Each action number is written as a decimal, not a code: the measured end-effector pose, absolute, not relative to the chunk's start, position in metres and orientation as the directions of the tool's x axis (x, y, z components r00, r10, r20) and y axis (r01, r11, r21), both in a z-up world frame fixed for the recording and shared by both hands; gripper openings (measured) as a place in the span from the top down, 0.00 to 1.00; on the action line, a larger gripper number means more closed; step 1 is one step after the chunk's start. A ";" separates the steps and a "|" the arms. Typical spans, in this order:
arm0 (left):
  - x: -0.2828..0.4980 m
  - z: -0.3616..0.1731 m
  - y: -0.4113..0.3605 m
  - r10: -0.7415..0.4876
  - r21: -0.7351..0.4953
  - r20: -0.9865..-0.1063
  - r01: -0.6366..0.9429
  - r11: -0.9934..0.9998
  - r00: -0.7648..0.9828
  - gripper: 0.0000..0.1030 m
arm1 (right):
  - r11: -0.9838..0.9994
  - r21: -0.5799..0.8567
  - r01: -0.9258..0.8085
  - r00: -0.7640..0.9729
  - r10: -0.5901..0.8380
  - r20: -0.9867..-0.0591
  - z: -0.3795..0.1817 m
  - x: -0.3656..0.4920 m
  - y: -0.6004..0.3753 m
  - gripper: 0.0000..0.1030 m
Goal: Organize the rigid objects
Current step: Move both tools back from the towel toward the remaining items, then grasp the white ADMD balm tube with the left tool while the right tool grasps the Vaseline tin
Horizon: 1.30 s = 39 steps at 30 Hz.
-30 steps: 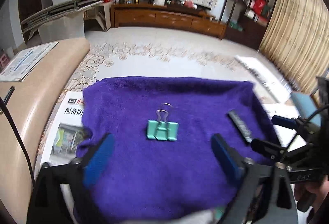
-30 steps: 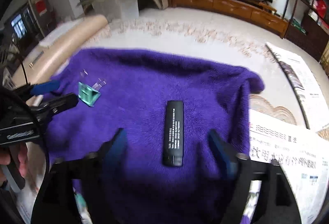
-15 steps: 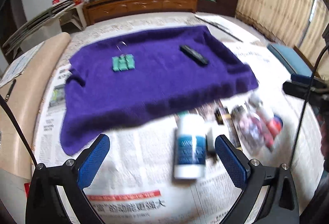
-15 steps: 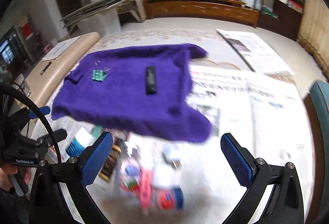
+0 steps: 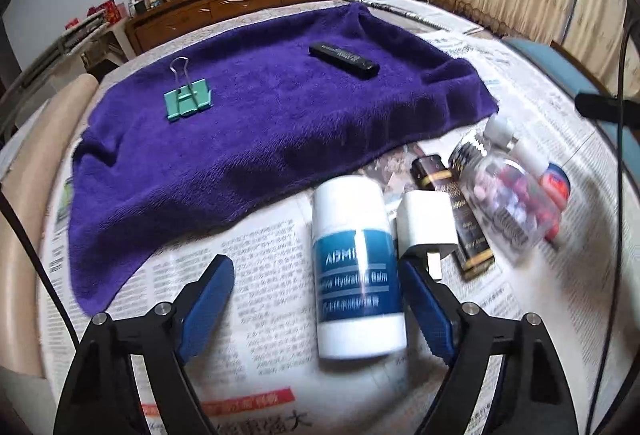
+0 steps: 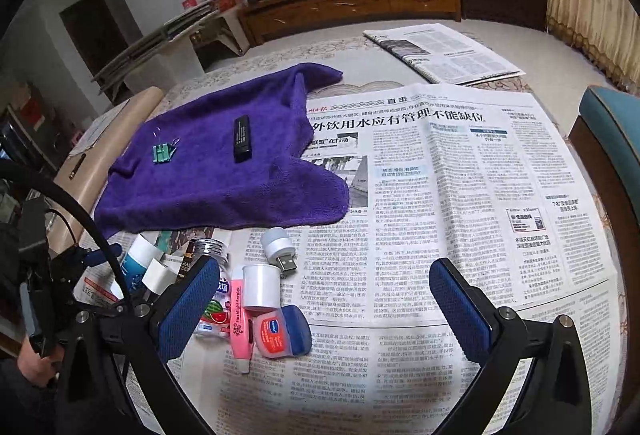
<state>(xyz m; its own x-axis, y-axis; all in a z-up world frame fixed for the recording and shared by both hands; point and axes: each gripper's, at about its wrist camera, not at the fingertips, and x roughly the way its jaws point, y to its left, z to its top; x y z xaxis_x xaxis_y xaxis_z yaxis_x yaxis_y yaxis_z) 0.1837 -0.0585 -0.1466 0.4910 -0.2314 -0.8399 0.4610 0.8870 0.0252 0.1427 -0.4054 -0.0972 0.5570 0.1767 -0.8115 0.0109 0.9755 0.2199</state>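
Observation:
A purple towel (image 5: 256,123) (image 6: 216,179) lies on newspaper and carries a teal binder clip (image 5: 187,102) (image 6: 162,152) and a black lighter (image 5: 344,60) (image 6: 242,139). Near its front edge lies a pile: a white and blue balm bottle (image 5: 356,271) (image 6: 136,260), a white charger plug (image 5: 426,227), a dark slim box (image 5: 468,231), a clear jar (image 5: 508,199) (image 6: 214,299), a Vaseline jar (image 6: 282,331), a pink highlighter (image 6: 240,319), a white cap (image 6: 261,285), a small USB lamp (image 6: 280,247). My left gripper (image 5: 316,305) is open with the bottle between its fingers. My right gripper (image 6: 324,303) is open above the newspaper.
Newspaper sheets (image 6: 460,203) cover the table. A beige padded edge (image 5: 24,203) runs along the left. A teal chair (image 6: 616,143) stands at the right. A wooden cabinet (image 6: 352,7) stands far behind.
Both grippers have pulled back from over the towel toward the near side. The pile of small objects has come into view, and the left gripper's fingers now flank the balm bottle.

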 end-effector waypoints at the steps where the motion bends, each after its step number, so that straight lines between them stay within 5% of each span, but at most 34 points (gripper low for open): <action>1: 0.185 -0.147 -0.059 -0.237 0.023 -0.836 0.463 0.886 0.495 0.19 | 0.976 0.216 0.014 0.555 0.172 -0.814 -0.098 0.142 -0.407 0.00; 4: 0.185 -0.147 -0.059 -0.268 -0.005 -0.826 0.470 0.882 0.495 0.30 | 0.976 0.219 0.016 0.543 0.175 -0.821 -0.103 0.143 -0.409 0.00; 9: 0.175 -0.143 -0.065 -0.299 -0.008 -0.815 0.506 0.863 0.497 0.67 | 0.976 0.218 0.014 0.531 0.178 -0.828 -0.106 0.140 -0.407 0.00; 28: 0.182 -0.134 -0.040 -0.327 -0.099 -0.806 0.432 0.896 0.494 0.67 | 0.985 0.069 -0.159 0.486 0.139 -0.863 -0.132 0.117 -0.374 0.03; 33: 0.184 -0.128 -0.034 -0.329 -0.107 -0.799 0.419 0.902 0.504 0.67 | 0.978 0.032 -0.204 0.473 0.127 -0.872 -0.145 0.114 -0.362 0.19; 39: 0.188 -0.127 -0.027 -0.333 -0.127 -0.799 0.401 0.907 0.501 0.67 | 0.972 0.001 -0.234 0.509 0.123 -0.852 -0.148 0.112 -0.359 0.23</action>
